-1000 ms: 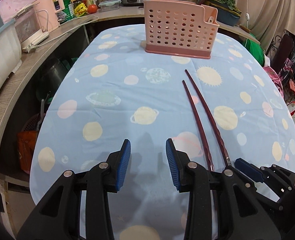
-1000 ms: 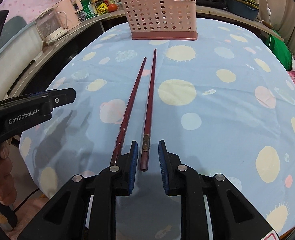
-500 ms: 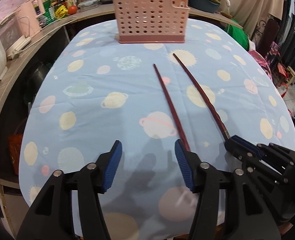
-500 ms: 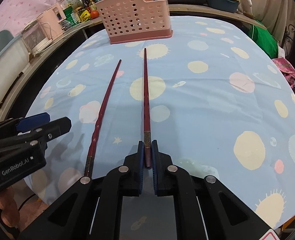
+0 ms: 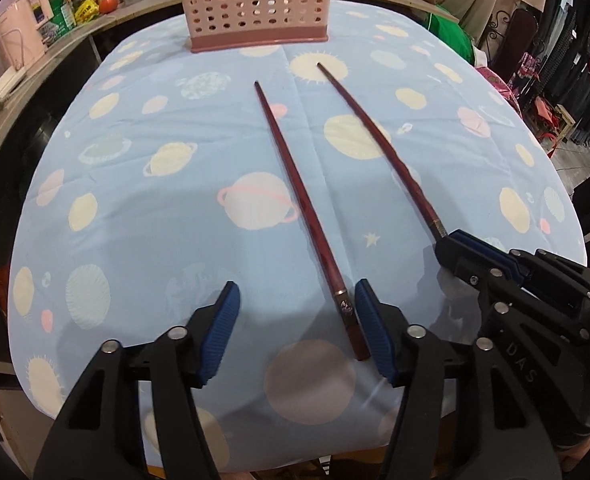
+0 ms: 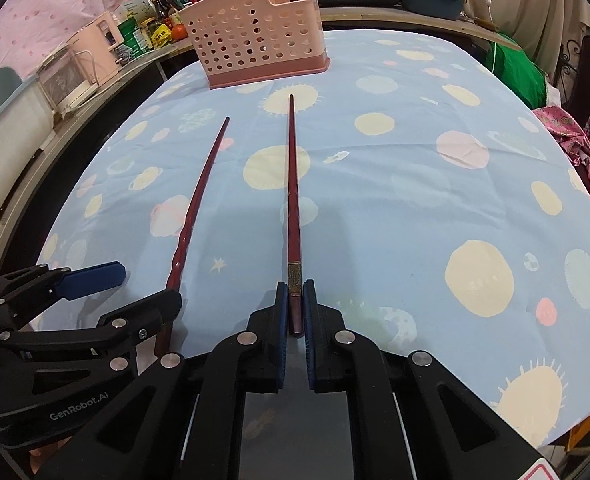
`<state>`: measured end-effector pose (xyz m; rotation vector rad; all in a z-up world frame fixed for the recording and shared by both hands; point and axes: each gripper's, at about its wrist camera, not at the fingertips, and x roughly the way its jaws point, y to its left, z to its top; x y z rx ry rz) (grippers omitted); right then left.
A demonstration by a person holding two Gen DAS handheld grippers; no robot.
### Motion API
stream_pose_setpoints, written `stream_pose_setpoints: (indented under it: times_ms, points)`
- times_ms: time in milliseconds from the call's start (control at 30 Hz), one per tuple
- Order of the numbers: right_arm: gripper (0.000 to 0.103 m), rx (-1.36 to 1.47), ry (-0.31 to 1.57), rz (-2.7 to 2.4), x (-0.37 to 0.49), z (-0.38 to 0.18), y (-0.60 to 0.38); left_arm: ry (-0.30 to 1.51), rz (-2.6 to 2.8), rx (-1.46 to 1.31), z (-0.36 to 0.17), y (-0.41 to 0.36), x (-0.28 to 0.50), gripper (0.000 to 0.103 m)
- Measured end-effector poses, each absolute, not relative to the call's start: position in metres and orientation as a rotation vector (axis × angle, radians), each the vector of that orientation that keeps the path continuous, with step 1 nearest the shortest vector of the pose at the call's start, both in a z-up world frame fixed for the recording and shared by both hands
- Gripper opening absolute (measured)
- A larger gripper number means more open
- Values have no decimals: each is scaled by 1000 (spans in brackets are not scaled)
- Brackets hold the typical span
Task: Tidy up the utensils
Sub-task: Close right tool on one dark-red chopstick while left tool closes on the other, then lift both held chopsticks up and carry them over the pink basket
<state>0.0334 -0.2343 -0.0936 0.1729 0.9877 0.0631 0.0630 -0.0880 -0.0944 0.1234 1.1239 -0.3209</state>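
Two long dark red chopsticks lie lengthwise on the blue planet-print tablecloth. My right gripper [image 6: 295,300] is shut on the near end of the right chopstick [image 6: 293,184]; the same chopstick [image 5: 379,136] shows in the left wrist view, running into my right gripper [image 5: 451,240]. My left gripper [image 5: 295,320] is open, its jaws set wide around the near end of the left chopstick [image 5: 303,208], which lies close to the right pad. The left chopstick [image 6: 199,200] and my left gripper [image 6: 135,288] also show in the right wrist view. A pink perforated utensil basket [image 6: 255,36] stands at the table's far end.
The round table's front edge [image 5: 255,456] is just under both grippers. A curved counter [image 6: 95,76] with appliances, bottles and a tomato runs along the left and back. Pots and a basin stand behind the basket. Green cloth and a chair are at the right.
My right gripper has closed fully on the right chopstick's near end. My left gripper has moved forward and right, so the left chopstick's end now sits between its open jaws.
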Motion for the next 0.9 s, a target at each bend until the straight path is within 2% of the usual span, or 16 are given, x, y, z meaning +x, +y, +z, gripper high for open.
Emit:
stream_pose_setpoints:
  times_ms: [167, 233, 300, 367, 633, 900]
  points:
    - [7, 168, 989, 68, 32, -94, -233, 1124, -308, 115, -95, -84, 61, 42]
    - [7, 166, 990, 69, 32, -94, -232, 1122, -308, 117, -95, -84, 60, 34]
    - [7, 165, 991, 72, 31, -94, -230, 1121, -311, 115, -94, -83, 60, 17]
    - [7, 162, 991, 75, 31, -93, -229, 1123, -313, 111, -94, -82, 60, 8]
    - [7, 167, 970, 88, 30, -82, -228, 1104, -312, 80, -83, -75, 64, 7]
    - [7, 187, 898, 100, 35, -50, -231, 1030, -290, 47, -51, -62, 72, 7]
